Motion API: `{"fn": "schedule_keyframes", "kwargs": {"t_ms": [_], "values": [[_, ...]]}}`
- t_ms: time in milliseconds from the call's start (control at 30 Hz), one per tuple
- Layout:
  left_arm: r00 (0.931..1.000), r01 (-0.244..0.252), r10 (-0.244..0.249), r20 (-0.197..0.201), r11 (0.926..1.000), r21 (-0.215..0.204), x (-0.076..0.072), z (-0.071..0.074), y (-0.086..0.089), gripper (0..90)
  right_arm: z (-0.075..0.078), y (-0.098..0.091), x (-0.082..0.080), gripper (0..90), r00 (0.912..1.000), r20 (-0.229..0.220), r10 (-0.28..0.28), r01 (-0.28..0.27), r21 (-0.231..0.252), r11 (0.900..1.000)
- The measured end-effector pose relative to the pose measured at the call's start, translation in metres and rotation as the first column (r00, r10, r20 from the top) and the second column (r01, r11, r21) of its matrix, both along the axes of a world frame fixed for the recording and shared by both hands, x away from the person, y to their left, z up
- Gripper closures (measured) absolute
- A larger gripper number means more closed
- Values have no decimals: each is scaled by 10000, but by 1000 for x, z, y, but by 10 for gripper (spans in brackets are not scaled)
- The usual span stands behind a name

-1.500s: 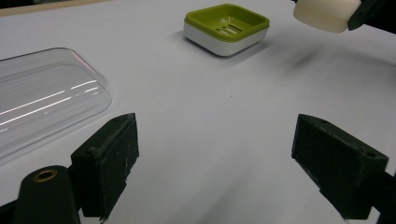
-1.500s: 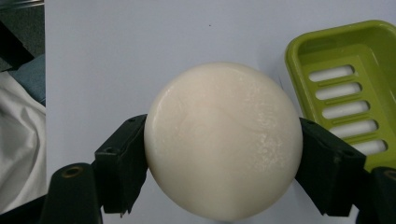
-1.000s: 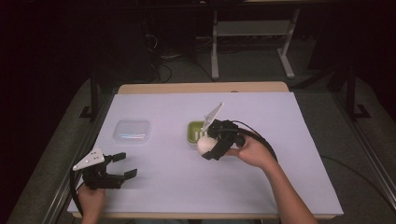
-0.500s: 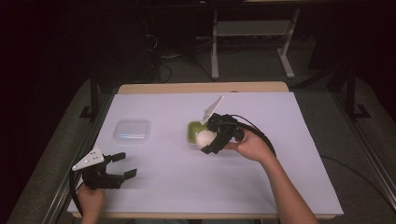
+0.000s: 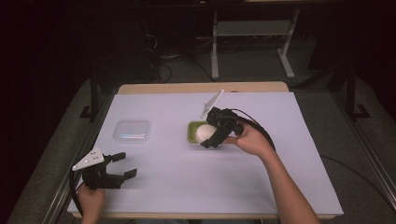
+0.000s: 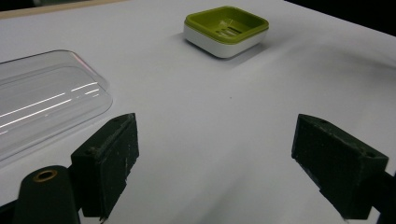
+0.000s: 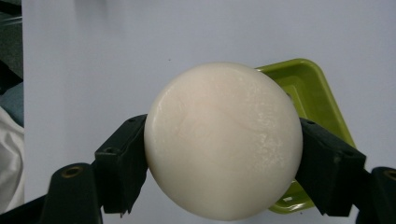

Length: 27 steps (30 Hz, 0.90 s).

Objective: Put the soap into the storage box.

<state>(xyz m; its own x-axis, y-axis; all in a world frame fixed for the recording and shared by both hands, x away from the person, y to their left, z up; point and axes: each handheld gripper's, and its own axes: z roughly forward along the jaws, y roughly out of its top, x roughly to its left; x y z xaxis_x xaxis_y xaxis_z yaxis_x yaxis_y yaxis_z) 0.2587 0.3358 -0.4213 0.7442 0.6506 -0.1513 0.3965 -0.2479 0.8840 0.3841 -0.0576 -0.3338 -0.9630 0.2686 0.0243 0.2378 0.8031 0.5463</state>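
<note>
Soap: the round white soap [image 7: 223, 140] hangs over the green dish [image 5: 193, 133], at the table's centre.
Left gripper: the left gripper [image 5: 115, 173] rests at the table's 7 o'clock corner, jaws spread wide and empty, the clear lid [image 5: 132, 131] toward its 1 o'clock.
Right gripper: the right gripper [image 5: 209, 134], tilted down from the 3 o'clock side, pinches the soap across its widest part.
Risk: the smooth curved soap looks likely to squirt out or miss the dish and skid.

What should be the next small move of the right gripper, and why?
Probably lower the soap into the green dish and open. The right gripper clamps the round soap just above the dish, which looks empty in the left gripper view.
</note>
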Motion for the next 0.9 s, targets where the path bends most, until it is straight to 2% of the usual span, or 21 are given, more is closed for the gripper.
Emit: {"fn": "schedule_keyframes", "kwargs": {"t_ms": [300,600,900], "values": [[10000,0,0,-6,10000,6,0,0,0,145,2,2,14,236,9994,51,-328,329,-109,9994],[10000,5,-5,15,10000,-4,0,0,1,145,-9,2,30,236,9968,-167,-784,780,-206,9967],[10000,9,-9,11,10000,-23,0,0,1,145,-15,3,38,236,9956,-204,-912,908,-211,9956]]}}
